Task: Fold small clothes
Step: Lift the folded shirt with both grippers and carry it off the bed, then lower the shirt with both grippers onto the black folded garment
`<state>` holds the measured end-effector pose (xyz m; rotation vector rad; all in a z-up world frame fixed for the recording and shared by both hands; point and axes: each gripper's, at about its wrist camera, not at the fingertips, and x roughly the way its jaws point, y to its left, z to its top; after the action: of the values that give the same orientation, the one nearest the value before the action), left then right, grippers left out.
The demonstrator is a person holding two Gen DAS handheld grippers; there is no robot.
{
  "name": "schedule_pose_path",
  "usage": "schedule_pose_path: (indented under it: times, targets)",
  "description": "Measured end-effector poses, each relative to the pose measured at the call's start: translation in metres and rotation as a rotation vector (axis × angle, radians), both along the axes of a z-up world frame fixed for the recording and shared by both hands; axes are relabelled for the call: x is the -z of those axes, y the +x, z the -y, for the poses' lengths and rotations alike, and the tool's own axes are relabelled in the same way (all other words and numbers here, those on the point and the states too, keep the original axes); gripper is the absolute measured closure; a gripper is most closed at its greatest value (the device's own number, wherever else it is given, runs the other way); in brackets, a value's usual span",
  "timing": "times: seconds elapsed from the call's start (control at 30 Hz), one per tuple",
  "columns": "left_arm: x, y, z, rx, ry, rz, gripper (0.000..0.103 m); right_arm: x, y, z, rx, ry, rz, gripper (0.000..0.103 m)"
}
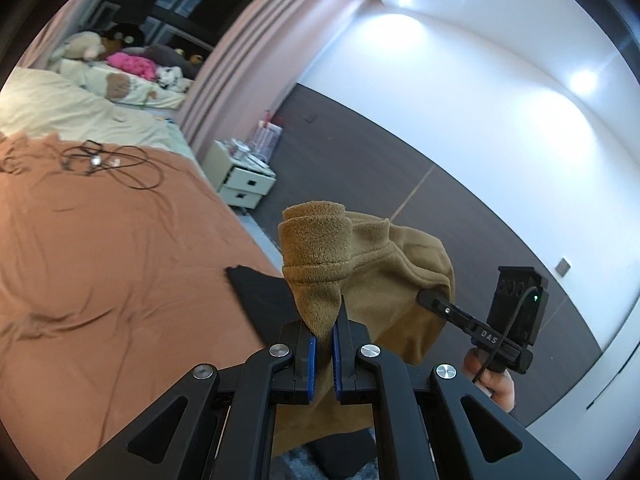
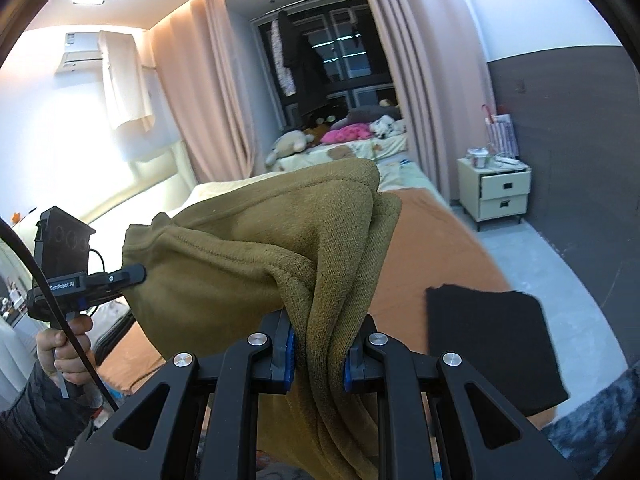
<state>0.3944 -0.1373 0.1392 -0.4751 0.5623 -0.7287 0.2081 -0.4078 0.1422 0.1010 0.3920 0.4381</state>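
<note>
Left wrist view: the left tool point(image 1: 325, 344) is clamped on a ribbed edge of the tan garment point(image 1: 372, 280), held up in the air beside the bed point(image 1: 100, 260). The right tool point(image 1: 430, 299) pinches the far side. A black cloth point(image 1: 260, 292) lies on the bed.

Right wrist view: the right tool point(image 2: 320, 356) grips bunched layers of the garment point(image 2: 240, 256); the left tool point(image 2: 134, 274) seems to bite its other edge. This looks like the lift-and-spread step; next, lowering it flat onto the bed.
</note>
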Motion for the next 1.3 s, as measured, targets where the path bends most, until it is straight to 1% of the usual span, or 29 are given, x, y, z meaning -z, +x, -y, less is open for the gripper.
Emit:
schedule_pose_path:
  times: [0.2,0.27,0.37,0.57,0.6,0.73,0.9,1.03,1.17,1.2,1.3]
  targets:
    - [-0.007,0.02,0.048,0.102,-0.015,0.024,0.097,-0.008,-0.013,0.013,0.063,-0.022,0.018,0.089]
    - [-0.007,0.026,0.064,0.133,-0.011,0.016,0.097,-0.01,-0.02,0.019,0.087,-0.029,0.026,0.089]
    - [-0.007,0.03,0.088,0.174,-0.006,0.026,0.097,-0.014,-0.027,0.023,0.123,-0.034,0.033,0.089]
    - [-0.01,0.042,0.146,0.296,0.009,0.028,0.097,-0.013,-0.05,0.032,0.227,-0.029,0.025,0.089]
    - [-0.01,0.044,0.155,0.315,0.01,0.029,0.097,-0.017,-0.051,0.028,0.238,-0.028,0.024,0.089]
    - [-0.011,0.059,0.183,0.372,0.006,0.023,0.097,-0.013,-0.062,0.023,0.293,-0.018,0.012,0.089]
    - [0.0,0.076,0.203,0.409,0.009,-0.007,0.097,-0.008,-0.063,0.009,0.334,-0.006,-0.005,0.089]
    - [0.014,0.094,0.207,0.423,0.016,-0.042,0.097,0.003,-0.052,-0.013,0.349,0.002,-0.04,0.089]
    - [0.035,0.124,0.215,0.411,0.036,-0.082,0.097,0.02,-0.021,-0.041,0.359,-0.001,-0.089,0.089]
    - [0.044,0.134,0.216,0.394,0.046,-0.087,0.097,0.024,-0.011,-0.048,0.358,0.002,-0.1,0.089]
    - [0.071,0.167,0.218,0.357,0.058,-0.139,0.097,0.041,0.023,-0.07,0.354,0.012,-0.145,0.089]
